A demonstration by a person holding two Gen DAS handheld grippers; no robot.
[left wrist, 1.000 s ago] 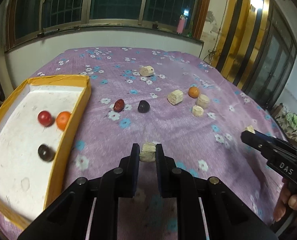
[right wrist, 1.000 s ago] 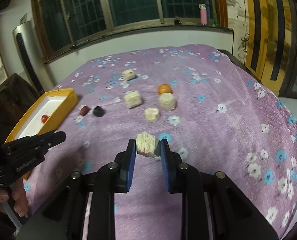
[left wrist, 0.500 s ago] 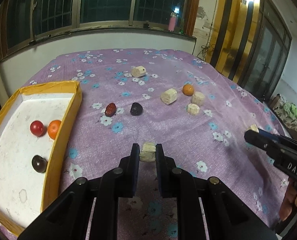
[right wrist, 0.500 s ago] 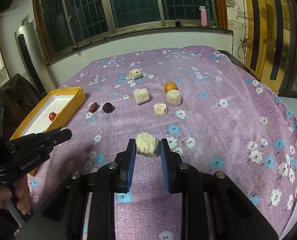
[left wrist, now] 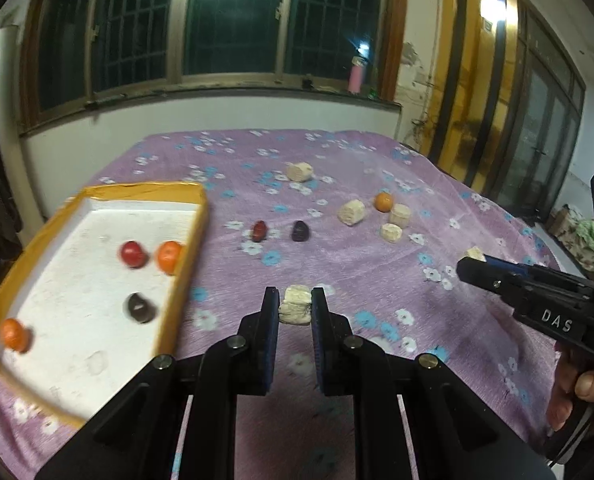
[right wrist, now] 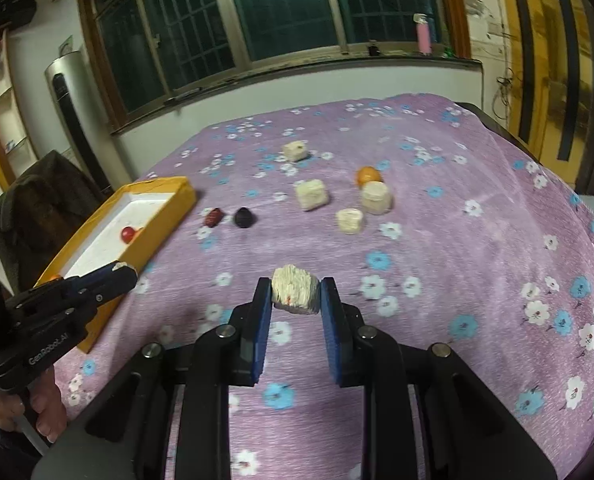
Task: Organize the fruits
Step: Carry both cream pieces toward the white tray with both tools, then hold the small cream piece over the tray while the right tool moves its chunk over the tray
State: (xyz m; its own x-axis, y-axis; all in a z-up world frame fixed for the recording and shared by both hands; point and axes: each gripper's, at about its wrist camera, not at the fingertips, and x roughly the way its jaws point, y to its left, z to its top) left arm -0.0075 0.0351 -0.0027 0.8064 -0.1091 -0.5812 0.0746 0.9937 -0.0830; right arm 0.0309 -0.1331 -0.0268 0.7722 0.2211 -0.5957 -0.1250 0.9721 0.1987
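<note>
My left gripper (left wrist: 294, 304) is shut on a pale chunk (left wrist: 295, 305), held above the purple flowered cloth (left wrist: 357, 280). My right gripper (right wrist: 296, 292) is shut on a bigger pale chunk (right wrist: 296, 289); it also shows in the left wrist view (left wrist: 474, 255). The yellow tray (left wrist: 189, 240) at the left holds a red fruit (left wrist: 132, 254), two orange fruits (left wrist: 169, 257) and a dark fruit (left wrist: 140, 308). On the cloth lie a red date (left wrist: 259, 231), a dark fruit (left wrist: 299, 231), an orange (left wrist: 383, 202) and several pale chunks (left wrist: 351, 212).
The bed's far edge meets a white wall under barred windows. A pink bottle (left wrist: 356, 74) stands on the sill. The bed's right edge drops off near golden doors. The left gripper shows in the right wrist view (right wrist: 113, 276) beside the tray (right wrist: 165, 216).
Both grippers have risen and pulled back from the bed with their chunks still held; the tray and loose fruits look farther away. Nothing was let go.
</note>
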